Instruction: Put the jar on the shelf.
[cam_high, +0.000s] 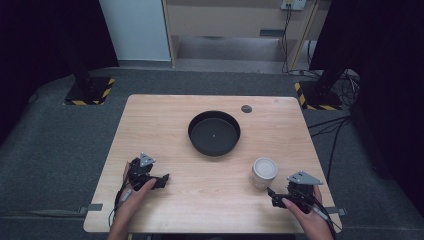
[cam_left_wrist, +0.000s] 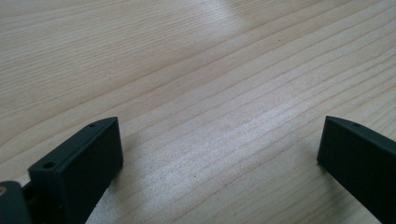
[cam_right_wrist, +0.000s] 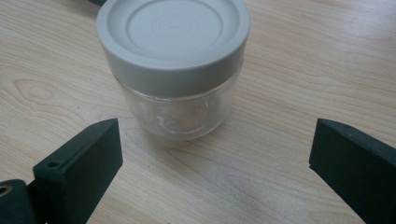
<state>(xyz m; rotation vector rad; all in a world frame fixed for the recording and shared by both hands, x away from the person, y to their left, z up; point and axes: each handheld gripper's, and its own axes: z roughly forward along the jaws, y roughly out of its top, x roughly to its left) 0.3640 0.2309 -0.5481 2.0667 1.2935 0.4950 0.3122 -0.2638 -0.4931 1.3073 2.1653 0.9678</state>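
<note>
**A:** Status on your right gripper?

**B:** Jaws spread wide, nothing between them. The jar stands upright on the table, just past your jaw tips at about 11 o'clock from the gripper in the high view. In the right gripper view it sits dead ahead at 12, centred between the jaws but beyond them, not touching either. Grey lid is on, glass body is clear.

**A:** Left gripper?

**B:** Your left gripper is also wide open, empty, low over bare wood near the table's 7 o'clock corner. Well apart from the jar.

**A:** Anything in the way?

**B:** Nothing between your right jaws and the jar. Black round tray sits mid-table, at 11 o'clock from the jar, near but not touching. Small dark disc sits toward the far edge, at 1 o'clock from the tray. Beyond the table: two stand bases with yellow-black hazard stripes, and cables on the floor at 2 o'clock.
</note>
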